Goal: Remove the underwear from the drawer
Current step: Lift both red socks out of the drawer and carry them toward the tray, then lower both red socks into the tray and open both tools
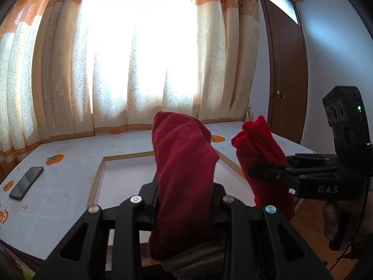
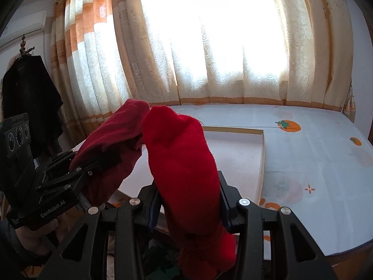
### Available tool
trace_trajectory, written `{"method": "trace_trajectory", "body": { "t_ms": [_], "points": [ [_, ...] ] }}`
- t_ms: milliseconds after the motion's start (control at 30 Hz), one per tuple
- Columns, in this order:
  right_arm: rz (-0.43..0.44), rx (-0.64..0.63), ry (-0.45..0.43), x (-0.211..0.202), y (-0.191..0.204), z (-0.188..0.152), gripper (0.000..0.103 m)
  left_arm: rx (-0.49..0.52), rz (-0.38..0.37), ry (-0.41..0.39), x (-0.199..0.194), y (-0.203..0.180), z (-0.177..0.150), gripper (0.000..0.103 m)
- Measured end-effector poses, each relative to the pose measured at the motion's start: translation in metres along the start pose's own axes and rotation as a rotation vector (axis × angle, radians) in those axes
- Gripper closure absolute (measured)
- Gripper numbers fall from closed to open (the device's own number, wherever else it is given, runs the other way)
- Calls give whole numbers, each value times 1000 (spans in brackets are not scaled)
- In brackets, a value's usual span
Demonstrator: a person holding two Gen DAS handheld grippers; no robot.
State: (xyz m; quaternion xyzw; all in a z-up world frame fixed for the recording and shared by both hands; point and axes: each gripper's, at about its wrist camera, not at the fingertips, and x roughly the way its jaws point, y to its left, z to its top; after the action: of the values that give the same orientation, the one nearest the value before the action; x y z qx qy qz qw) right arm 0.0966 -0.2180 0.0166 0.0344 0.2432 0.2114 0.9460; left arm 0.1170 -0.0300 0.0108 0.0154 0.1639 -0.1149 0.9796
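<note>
Left wrist view: a dark red piece of underwear (image 1: 184, 170) is clamped in the left tongs (image 1: 184, 200), the cloth standing up between the closed fingers and hanging below them. To the right, a brighter red piece of underwear (image 1: 258, 149) is gripped by the right tongs (image 1: 268, 171), carried by a hand (image 1: 335, 219). Both pieces are held up in the air above the white table (image 1: 70, 163), just beside each other. A dark phone (image 1: 26, 183) is seen lying flat on the table at the left, near an orange fruit print. Patterned curtains (image 1: 139, 58) are hung at the far side, and a brown door (image 1: 286, 70) is seen at the far right.
</note>
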Motion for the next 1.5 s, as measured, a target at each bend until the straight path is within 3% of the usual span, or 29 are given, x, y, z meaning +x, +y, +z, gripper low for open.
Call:
{"method": "trace_trajectory", "body": {
  "t_ms": [833,1500],
  "points": [
    [29,107,62,47,-42,49,59,-21,-19,105,51,9,28,74],
    [0,190,200,121,-83,73,59,-61,-10,250,126,16,49,74]
  ]
}}
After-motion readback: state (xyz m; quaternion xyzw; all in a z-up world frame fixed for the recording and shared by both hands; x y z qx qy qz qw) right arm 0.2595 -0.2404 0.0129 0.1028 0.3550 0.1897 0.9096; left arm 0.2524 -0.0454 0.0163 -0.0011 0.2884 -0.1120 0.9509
